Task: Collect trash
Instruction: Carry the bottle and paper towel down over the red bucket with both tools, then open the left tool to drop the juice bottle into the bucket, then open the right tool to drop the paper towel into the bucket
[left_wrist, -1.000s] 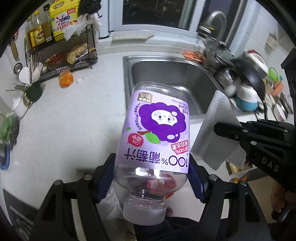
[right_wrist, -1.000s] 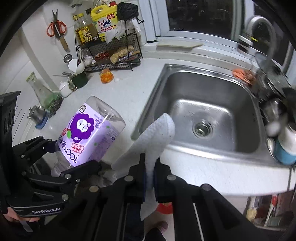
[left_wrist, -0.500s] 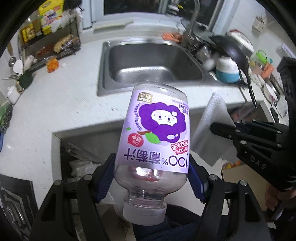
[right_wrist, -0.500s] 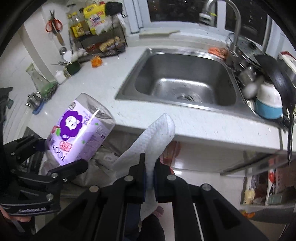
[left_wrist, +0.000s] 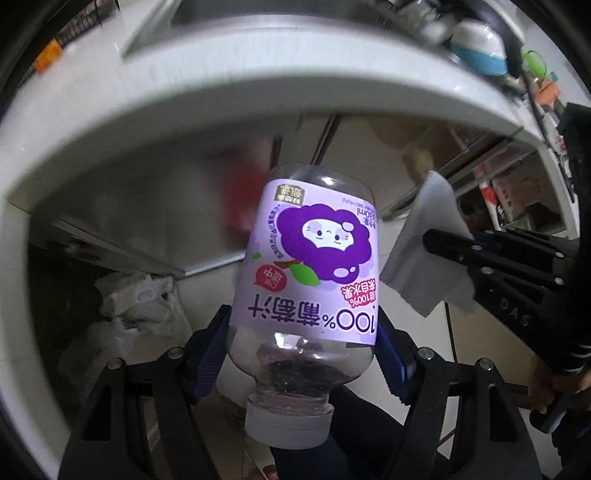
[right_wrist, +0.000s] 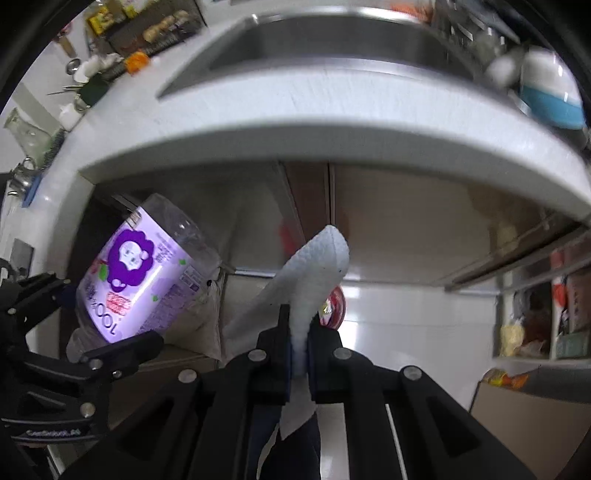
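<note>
Left gripper (left_wrist: 301, 354) clamps the juice bottle (left_wrist: 308, 273) below the countertop edge (left_wrist: 258, 110), cap toward the camera, long axis along the fingers. Right gripper (right_wrist: 299, 343) is closed on a paper towel (right_wrist: 314, 269). Only the right view shows the sink (right_wrist: 332, 44)

Clear plastic, quilted paper, matt black grippers

The bottle (left_wrist: 306, 258) is clear glossy plastic with a smooth purple label and a matt grey cap (left_wrist: 288, 424). The towel (right_wrist: 314, 280) is white embossed paper. The sink (right_wrist: 332, 40) is brushed metal; the counter (right_wrist: 332, 114) is smooth white.
</note>
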